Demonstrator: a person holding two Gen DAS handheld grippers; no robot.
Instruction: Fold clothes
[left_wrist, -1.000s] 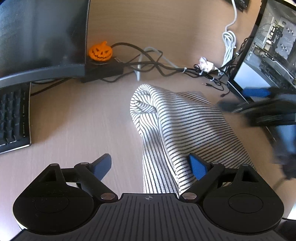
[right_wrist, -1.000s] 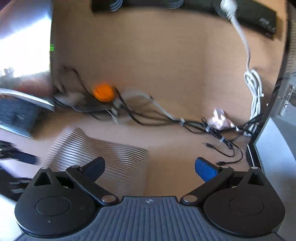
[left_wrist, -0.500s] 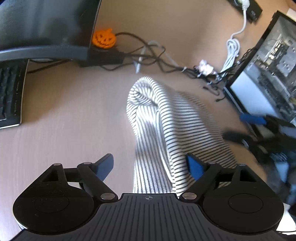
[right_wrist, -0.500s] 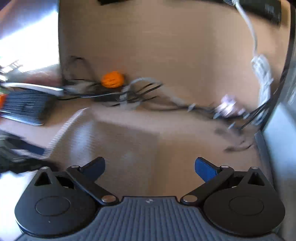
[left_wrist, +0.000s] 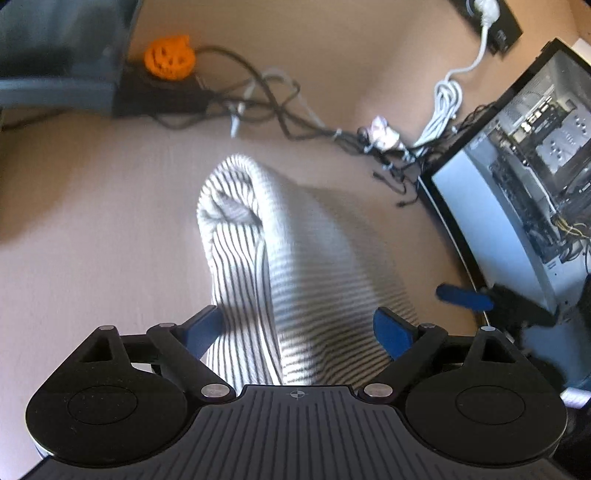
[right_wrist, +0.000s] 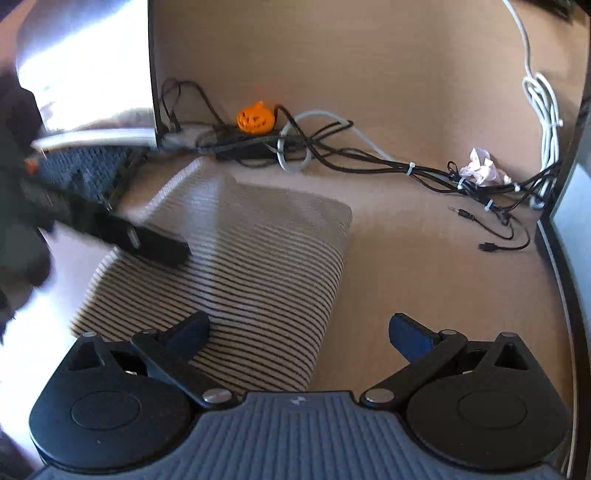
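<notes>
shirt (left_wrist: 306, 273) folded, mid-desk (left_wrist: 92, 229), striped, far left corner bunched | change: left gripper (left_wrist: 295, 328) now straddles shirt's near end, was partly beside it; right gripper (right_wrist: 299, 332) swung over shirt's right edge | both wide open, nothing held | means: next fold about to be gripped | writing: none legible

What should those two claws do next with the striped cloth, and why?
Probably lower the left gripper and close it on the near edge of the striped cloth. Its jaws stand open astride that edge without pinching it, and the right gripper is open too, over the cloth's right edge. The cloth lies partly folded on the desk.
</notes>
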